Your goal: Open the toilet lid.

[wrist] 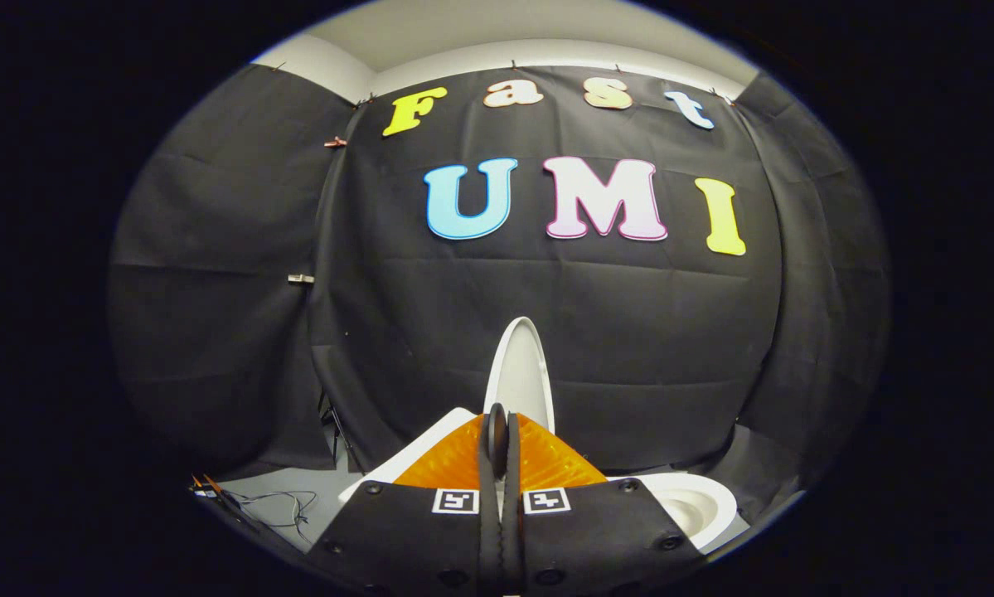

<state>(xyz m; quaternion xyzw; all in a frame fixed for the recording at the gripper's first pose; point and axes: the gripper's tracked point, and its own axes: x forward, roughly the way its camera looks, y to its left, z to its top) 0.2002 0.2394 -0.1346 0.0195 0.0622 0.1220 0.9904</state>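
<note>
Standing upright just beyond the fingertips is one white toilet lid (520,365), already raised. One gripper (497,439) has its two orange fingers (455,464) pressed together, gripping nothing. They hide most of the toilet bowl (691,502).

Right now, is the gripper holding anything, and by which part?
Yes: the gripper is shut on the toilet lid, pinching its thin edge between both fingers. The lid stands raised above the bowl.

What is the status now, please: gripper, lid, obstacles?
Hand-held gripper fingers together, gripping nothing. White oval plastic toilet lid raised upright just beyond fingers. White toilet bowl exposed. No obstruction seen.
</note>
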